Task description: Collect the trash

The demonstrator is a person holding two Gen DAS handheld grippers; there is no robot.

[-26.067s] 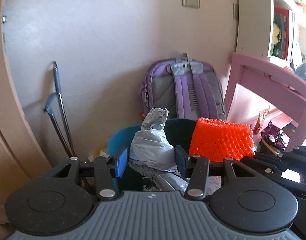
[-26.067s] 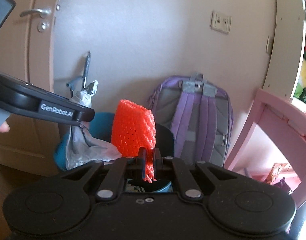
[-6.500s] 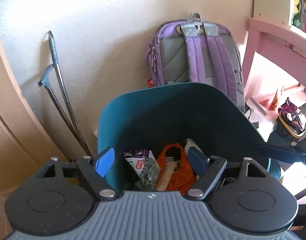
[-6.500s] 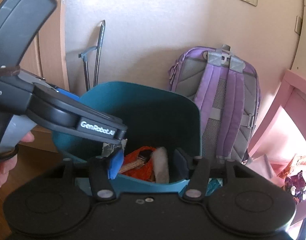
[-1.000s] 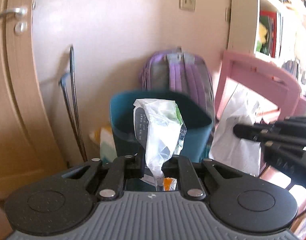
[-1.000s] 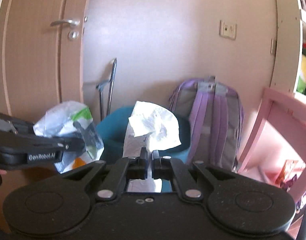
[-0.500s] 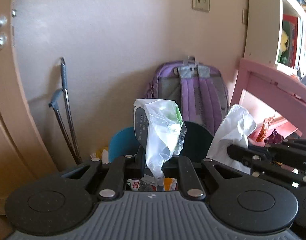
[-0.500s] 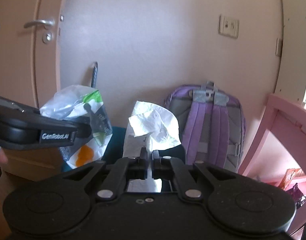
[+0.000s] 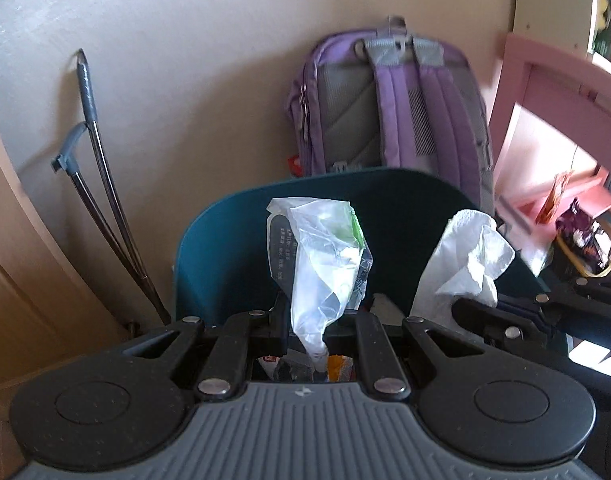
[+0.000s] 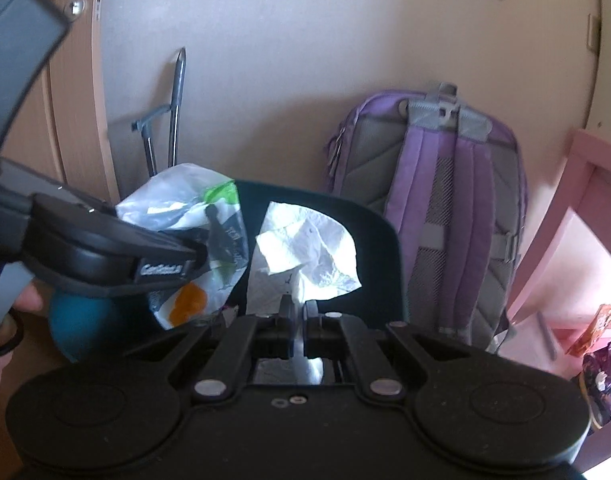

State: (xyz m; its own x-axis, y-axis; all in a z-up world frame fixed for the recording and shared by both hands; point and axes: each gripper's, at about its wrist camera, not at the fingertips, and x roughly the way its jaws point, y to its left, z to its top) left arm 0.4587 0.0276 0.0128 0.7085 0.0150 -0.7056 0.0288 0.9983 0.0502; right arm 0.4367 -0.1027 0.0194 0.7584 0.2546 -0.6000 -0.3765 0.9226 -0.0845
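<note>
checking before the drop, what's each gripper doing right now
Left gripper: shut on the clear plastic wrapper.
Right gripper: shut on the crumpled white paper.

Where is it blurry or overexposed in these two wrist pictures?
Left wrist view: the pink desk at right is smeared and blown out by sunlight; the plastic wrapper is fairly sharp. Right wrist view: the left gripper is motion-blurred, its lettering unreadable; the crumpled paper glares white; walls bow from fisheye.
</note>
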